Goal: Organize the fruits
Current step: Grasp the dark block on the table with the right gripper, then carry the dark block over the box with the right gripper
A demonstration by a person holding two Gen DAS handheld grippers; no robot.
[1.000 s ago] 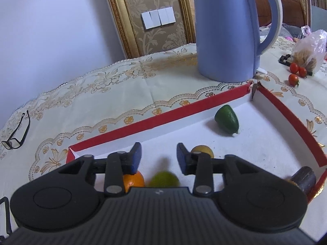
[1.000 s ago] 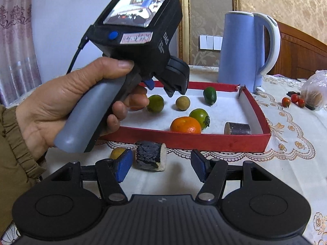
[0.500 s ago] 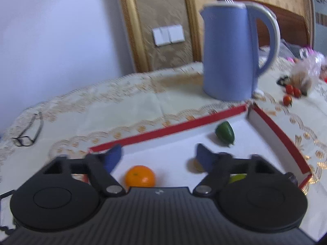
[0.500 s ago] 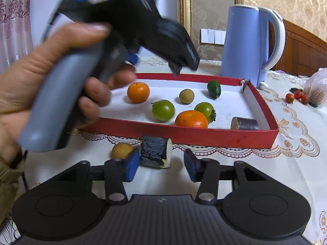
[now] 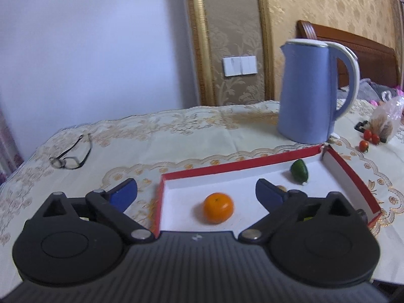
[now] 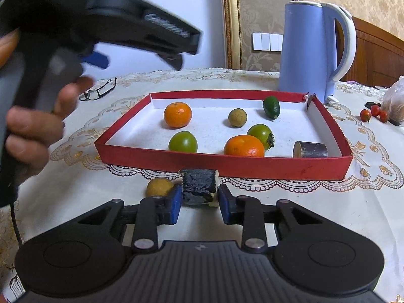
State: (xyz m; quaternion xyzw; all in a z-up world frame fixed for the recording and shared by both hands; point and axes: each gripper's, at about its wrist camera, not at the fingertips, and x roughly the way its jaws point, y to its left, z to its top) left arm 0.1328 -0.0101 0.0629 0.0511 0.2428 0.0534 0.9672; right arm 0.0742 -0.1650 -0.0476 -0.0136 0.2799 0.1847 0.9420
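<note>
A red tray with a white floor holds two oranges, two green fruits, a tan round fruit, a dark green fruit and a dark cane piece. My right gripper has its pads closed on a second dark cane piece on the cloth in front of the tray, with a yellow-brown fruit just to its left. My left gripper is wide open and empty, raised above the tray's left end, over an orange.
A blue kettle stands behind the tray's right corner. Cherry tomatoes and a plastic bag lie far right. Glasses lie on the cloth at the left. The left hand and its gripper hang over the left side.
My left gripper opened, left the orange in the tray, and rose back to the left. My right gripper moved forward and closed on the cane piece.
</note>
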